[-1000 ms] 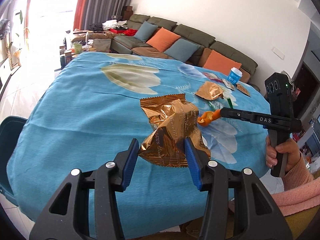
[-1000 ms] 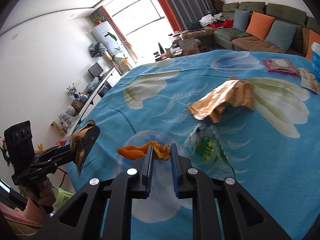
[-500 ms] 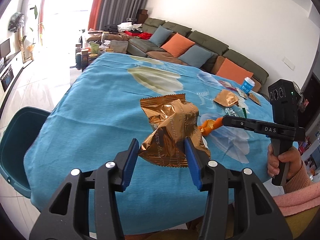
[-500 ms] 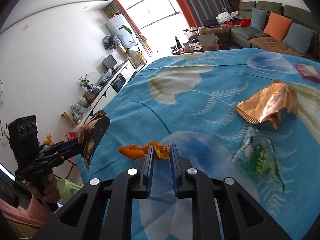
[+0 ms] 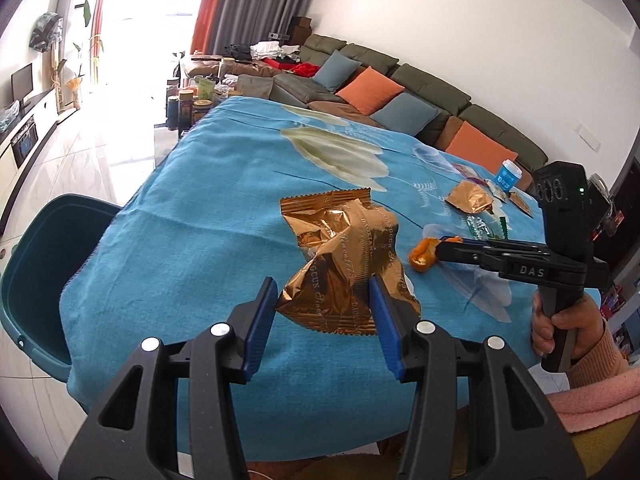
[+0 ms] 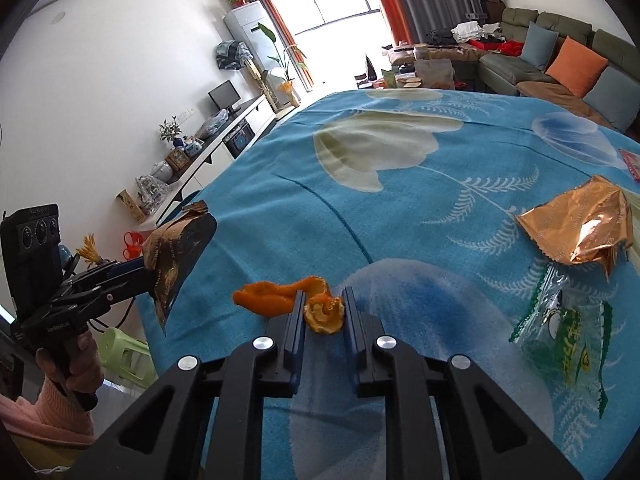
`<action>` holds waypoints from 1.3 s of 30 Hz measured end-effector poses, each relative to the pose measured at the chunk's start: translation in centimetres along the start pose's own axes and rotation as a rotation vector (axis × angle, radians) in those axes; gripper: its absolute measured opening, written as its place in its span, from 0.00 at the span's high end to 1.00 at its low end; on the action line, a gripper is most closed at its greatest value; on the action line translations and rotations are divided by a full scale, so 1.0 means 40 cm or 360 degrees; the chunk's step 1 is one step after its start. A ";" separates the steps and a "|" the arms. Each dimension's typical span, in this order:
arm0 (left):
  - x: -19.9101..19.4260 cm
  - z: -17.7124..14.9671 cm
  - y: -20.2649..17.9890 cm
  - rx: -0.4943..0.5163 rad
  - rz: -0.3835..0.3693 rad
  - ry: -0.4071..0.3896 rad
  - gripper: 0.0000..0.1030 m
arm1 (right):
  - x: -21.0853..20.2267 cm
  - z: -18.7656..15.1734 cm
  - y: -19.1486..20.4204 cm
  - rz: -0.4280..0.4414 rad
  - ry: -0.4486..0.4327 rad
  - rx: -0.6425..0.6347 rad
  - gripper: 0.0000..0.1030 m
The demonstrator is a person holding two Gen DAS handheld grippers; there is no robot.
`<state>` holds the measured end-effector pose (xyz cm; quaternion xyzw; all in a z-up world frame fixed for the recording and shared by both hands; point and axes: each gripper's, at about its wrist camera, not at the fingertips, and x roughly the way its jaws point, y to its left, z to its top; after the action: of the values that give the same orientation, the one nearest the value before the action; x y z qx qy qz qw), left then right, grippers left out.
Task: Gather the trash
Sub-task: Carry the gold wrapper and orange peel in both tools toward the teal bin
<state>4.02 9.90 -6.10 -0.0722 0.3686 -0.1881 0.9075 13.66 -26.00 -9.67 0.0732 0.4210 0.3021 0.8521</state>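
both hand-held grippers have drifted toward the desk's left edge, loads unchanged.
your left hand-held gripper [image 5: 323,302] clamps the bronze wrapper [image 5: 346,264]; your right hand-held gripper [image 6: 323,305] pinches the orange peel [image 6: 298,301]. the teal bin [image 5: 48,240] sits just beyond that left edge, nearer your left hand. "das" reads on the right gripper's body.

My left tongs [image 5: 322,300] are matt black plastic with blue pads, pinching a glossy, crinkled copper foil wrapper [image 5: 346,264]. At two o'clock, dull, pitted orange peel [image 5: 422,255]. The table [image 5: 180,240] wears soft woven blue cloth.
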 end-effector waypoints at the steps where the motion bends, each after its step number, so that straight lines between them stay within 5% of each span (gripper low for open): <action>1: -0.001 0.000 0.002 -0.0001 0.0010 -0.0004 0.54 | -0.003 0.003 0.001 0.0008 -0.0009 0.0004 0.85; 12: -0.044 0.003 0.029 -0.0010 0.0091 -0.0063 0.54 | -0.014 0.050 0.062 0.0132 -0.0097 -0.0029 0.86; 39: -0.139 -0.002 0.120 -0.0093 0.0229 -0.0157 0.54 | 0.081 0.111 0.171 0.0264 -0.0070 -0.0117 0.86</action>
<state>1.69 16.50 -3.88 -0.0810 0.3330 -0.1078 0.9332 15.43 -18.04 -6.45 0.0832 0.3833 0.3852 0.8354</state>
